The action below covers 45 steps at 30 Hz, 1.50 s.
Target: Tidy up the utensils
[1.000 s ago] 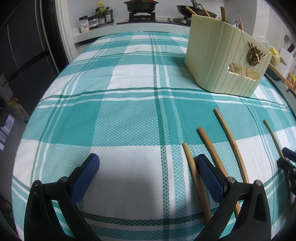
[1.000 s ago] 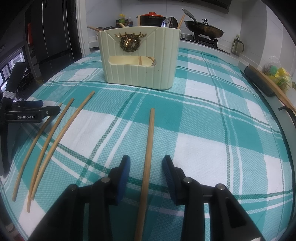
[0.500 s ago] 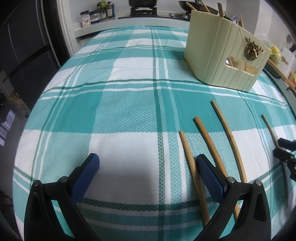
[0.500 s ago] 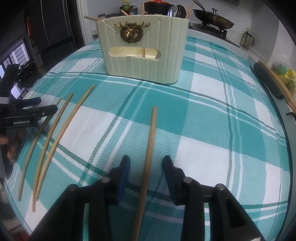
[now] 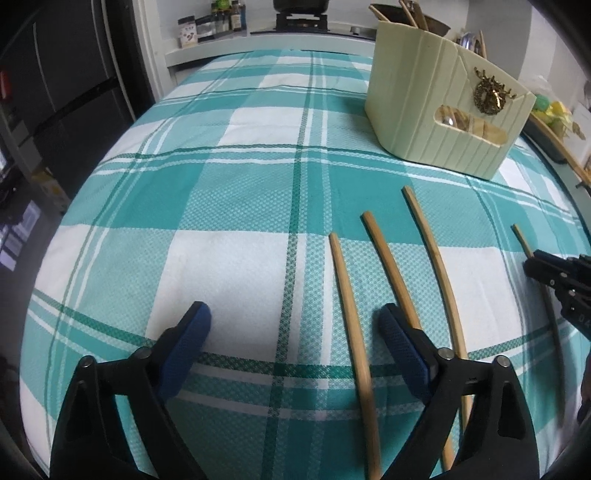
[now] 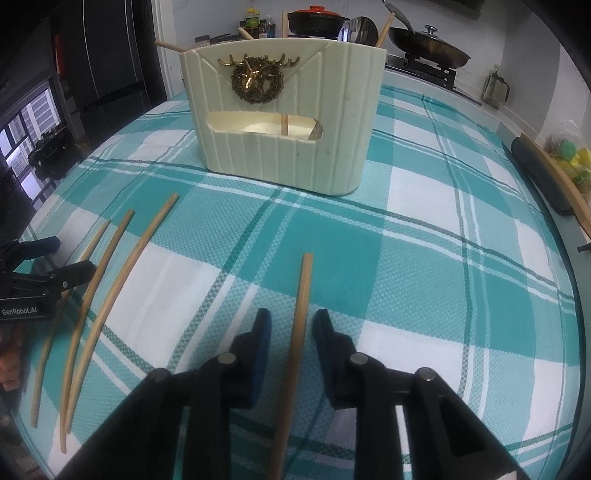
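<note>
Four bamboo chopsticks lie on the teal plaid cloth in front of a cream utensil holder with a gold deer emblem; it holds several utensils. My left gripper hangs over the leftmost chopstick. That stick lies between its closing jaws, close to the right finger and untouched. The second chopstick passes under that finger. The third chopstick lies to its right. My right gripper straddles the fourth chopstick. Its jaws are closing, with a small gap still on each side.
The holder stands at the far right in the left wrist view. Pans on a stove and jars line the counter behind. A dark cabinet borders the left, and a board and bag the right edge.
Both grippers have moved forward toward the holder. The right jaws have narrowed around the fourth chopstick. The left jaws have narrowed a little, and the leftmost chopstick now lies deeper between them.
</note>
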Each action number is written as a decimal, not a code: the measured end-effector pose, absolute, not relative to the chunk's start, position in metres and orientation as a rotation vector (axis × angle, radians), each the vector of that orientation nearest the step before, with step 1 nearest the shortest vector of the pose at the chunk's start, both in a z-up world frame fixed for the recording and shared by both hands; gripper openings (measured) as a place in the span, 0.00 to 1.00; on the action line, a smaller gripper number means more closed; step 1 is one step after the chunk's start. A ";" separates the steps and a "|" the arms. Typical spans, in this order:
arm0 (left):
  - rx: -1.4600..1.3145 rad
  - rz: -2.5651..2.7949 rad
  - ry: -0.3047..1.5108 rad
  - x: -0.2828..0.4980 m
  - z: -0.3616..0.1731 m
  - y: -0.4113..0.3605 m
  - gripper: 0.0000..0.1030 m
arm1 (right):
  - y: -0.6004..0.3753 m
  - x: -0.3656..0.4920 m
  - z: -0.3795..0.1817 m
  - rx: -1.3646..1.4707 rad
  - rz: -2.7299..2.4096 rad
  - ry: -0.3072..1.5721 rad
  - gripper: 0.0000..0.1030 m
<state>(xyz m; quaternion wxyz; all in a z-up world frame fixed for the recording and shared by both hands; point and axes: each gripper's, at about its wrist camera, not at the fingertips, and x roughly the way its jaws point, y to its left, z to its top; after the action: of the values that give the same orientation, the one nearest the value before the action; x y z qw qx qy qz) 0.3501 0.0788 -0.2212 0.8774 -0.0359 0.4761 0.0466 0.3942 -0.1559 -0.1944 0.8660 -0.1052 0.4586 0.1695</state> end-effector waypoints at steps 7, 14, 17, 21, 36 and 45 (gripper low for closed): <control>-0.063 0.052 0.974 0.352 -0.214 0.063 0.30 | -0.144 0.410 -0.195 -0.261 0.374 0.980 0.07; -0.147 -0.020 0.940 0.358 -0.203 0.078 0.06 | -0.145 0.429 -0.190 -0.157 0.376 0.993 0.07; -0.185 -0.041 0.886 0.348 -0.183 0.083 0.06 | -0.152 0.423 -0.174 -0.117 0.390 0.953 0.07; -0.203 -0.083 0.799 0.333 -0.145 0.084 0.05 | -0.164 0.406 -0.139 -0.059 0.414 0.882 0.07; -0.174 -0.099 0.942 0.307 -0.171 0.086 0.37 | -0.198 0.326 -0.057 0.018 0.449 0.690 0.07; 0.007 -0.047 1.075 0.350 -0.209 0.059 0.20 | -0.210 0.324 -0.065 0.076 0.440 0.709 0.07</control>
<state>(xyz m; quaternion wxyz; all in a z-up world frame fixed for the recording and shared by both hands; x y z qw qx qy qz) 0.3502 0.0591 -0.2088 0.8588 0.0031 0.5117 -0.0225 0.3236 -0.2098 -0.0653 0.9135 0.0370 0.3440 0.2139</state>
